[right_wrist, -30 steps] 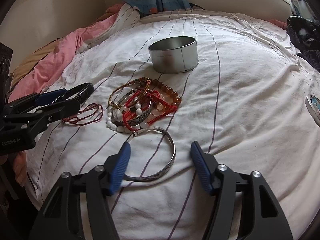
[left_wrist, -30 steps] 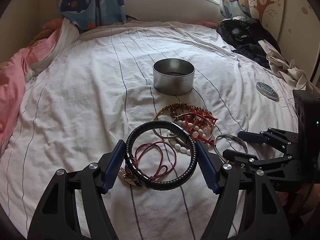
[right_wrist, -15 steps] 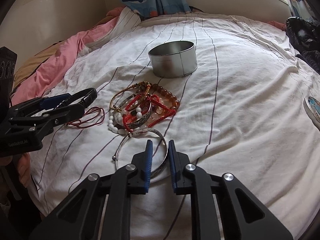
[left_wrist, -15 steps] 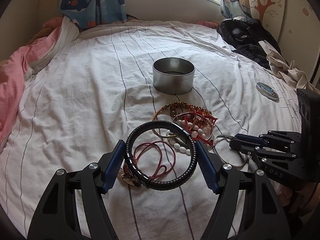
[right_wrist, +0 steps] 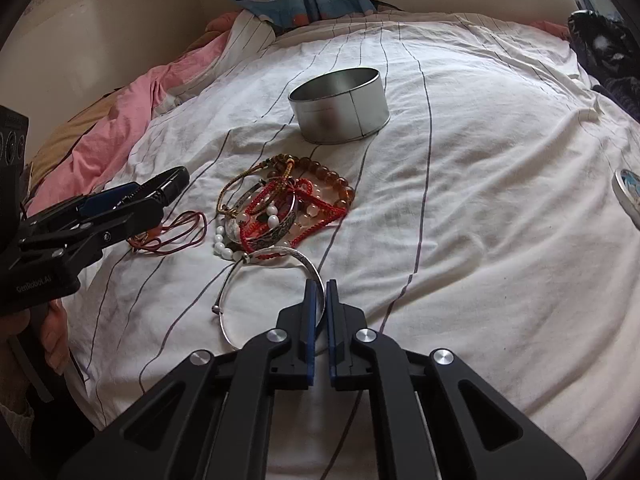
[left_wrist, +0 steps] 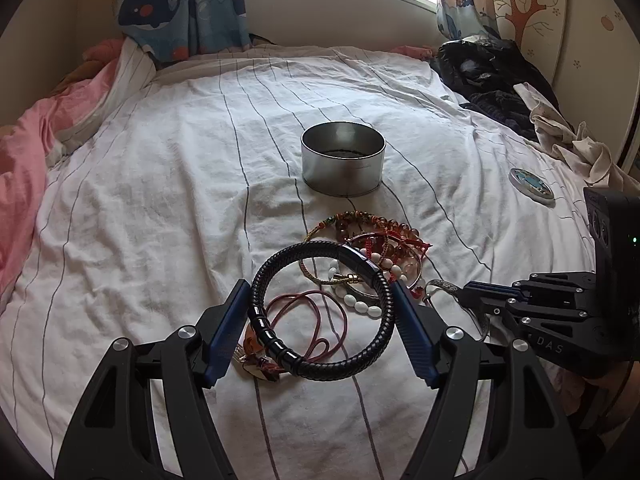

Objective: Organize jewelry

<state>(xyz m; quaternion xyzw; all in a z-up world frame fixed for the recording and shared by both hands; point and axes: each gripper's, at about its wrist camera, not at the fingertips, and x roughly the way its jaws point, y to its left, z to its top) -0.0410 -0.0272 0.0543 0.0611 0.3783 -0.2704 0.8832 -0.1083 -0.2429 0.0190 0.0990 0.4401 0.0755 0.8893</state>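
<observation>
Right gripper [right_wrist: 318, 304] jaws have just closed onto the bangle [right_wrist: 256, 280] rim, near side of the tin [right_wrist: 340, 108]. Left gripper [left_wrist: 320, 316] jaws stand wide, clamping the black bracelet [left_wrist: 320, 312]. Tin looks nearly empty; the pile [right_wrist: 280, 212] is unsorted.

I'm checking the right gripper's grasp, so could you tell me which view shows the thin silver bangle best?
The right wrist view: the thin silver bangle lies nearly whole on the striped sheet, its rim pinched by the right gripper. The left wrist view shows only a short arc of the bangle beside the gripper's side.
</observation>
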